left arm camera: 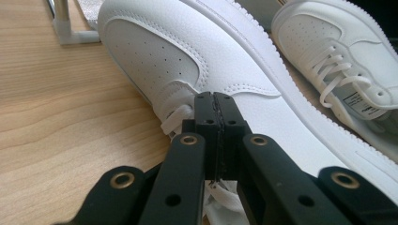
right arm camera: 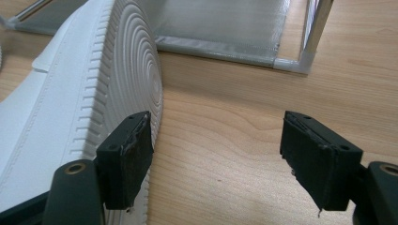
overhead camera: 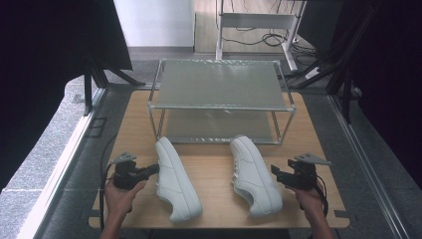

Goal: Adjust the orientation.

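- My left gripper (overhead camera: pixel 152 171) has its jaws pressed together against the side of the left shoe (overhead camera: pixel 175 179); I cannot tell whether a lace is caught between them.
- That shoe lies on the wooden table (overhead camera: pixel 214 167), in front of the wire rack (overhead camera: pixel 221 84), toe toward the rack.
- My right gripper (overhead camera: pixel 275 173) stands wide open with nothing in it, just beside the right shoe (overhead camera: pixel 254 174).
- In the right gripper view, one jaw sits against that shoe's ribbed sole (right arm camera: pixel 129 70); the other hangs over bare wood.
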### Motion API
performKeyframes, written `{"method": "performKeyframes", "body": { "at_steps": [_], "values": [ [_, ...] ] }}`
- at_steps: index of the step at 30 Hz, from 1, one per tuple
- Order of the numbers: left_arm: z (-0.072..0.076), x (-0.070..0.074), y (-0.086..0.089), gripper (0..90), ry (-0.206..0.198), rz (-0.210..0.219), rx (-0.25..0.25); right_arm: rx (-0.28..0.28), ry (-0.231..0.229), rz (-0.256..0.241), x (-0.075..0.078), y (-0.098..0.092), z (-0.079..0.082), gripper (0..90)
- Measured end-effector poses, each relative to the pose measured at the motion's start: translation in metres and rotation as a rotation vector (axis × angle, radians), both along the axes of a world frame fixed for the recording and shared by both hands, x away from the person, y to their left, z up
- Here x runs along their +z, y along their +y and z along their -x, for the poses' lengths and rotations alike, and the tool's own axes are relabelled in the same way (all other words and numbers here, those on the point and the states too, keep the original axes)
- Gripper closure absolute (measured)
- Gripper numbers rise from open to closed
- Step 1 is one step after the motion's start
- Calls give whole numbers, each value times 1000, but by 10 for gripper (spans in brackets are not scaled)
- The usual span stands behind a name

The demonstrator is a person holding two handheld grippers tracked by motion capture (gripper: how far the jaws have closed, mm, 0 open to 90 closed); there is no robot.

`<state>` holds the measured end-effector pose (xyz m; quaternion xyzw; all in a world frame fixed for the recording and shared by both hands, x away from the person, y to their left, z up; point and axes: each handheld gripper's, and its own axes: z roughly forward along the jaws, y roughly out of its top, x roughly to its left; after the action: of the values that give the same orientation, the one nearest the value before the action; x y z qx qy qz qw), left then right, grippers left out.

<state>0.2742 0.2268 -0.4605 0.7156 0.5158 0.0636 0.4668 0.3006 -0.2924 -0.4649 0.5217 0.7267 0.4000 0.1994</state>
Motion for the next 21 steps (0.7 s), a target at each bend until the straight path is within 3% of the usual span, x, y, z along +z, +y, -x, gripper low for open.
{"method": "performKeyframes", "body": {
  "at_steps": [21],
  "values": [
    [-5, 7, -12, 898, -22, 20, -4, -9, 3, -2, 0, -3, -2, 263]
  ]
}}
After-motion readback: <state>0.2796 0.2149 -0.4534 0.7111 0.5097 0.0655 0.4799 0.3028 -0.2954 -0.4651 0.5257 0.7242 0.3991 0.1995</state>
